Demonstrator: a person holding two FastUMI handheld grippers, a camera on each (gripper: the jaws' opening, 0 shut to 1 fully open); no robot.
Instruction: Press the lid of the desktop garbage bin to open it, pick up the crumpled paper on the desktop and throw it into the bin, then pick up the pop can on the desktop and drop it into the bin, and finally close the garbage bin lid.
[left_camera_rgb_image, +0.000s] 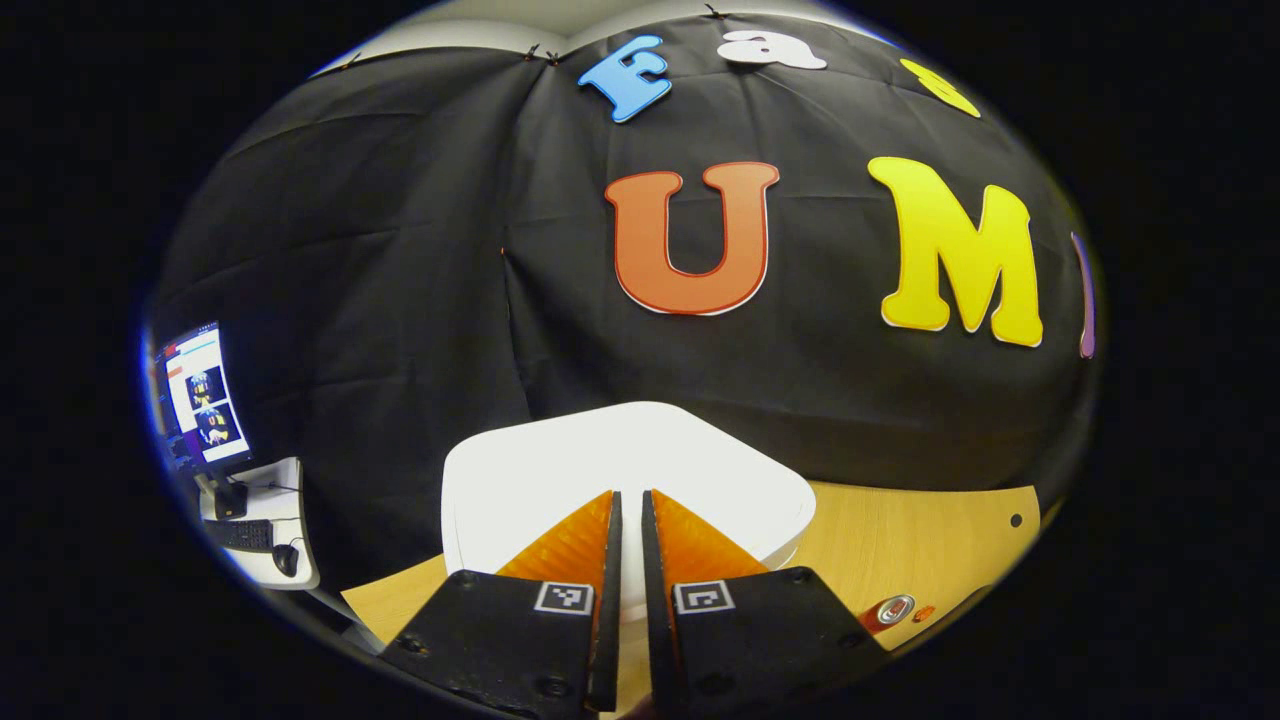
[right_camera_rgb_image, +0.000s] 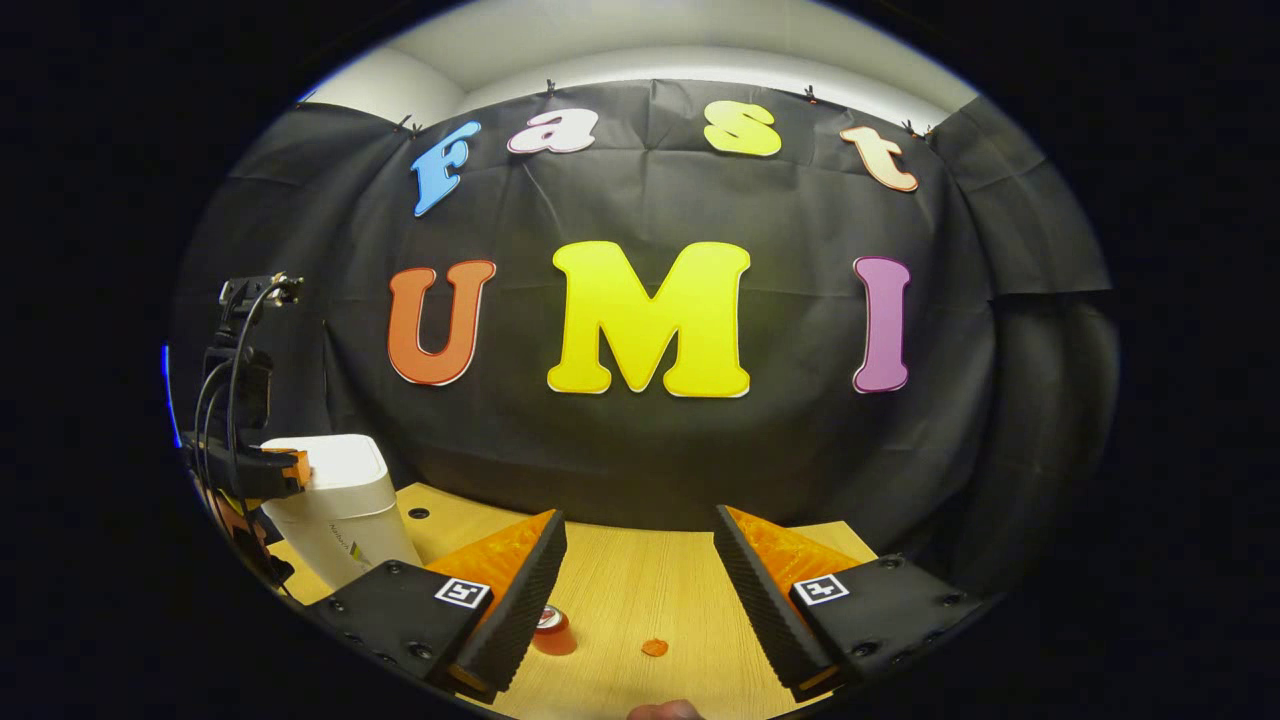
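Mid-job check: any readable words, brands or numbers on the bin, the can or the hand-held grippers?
Garbage bin: small print on its side, too blurred to read.
Pop can: no legible text.
Left hand-held gripper, right hand-held gripper: square coded markers, no words.

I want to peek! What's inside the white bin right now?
You can't see inside. The white bin has its lid shut, covering everything. The left gripper sits right above that lid, fingers nearly together.
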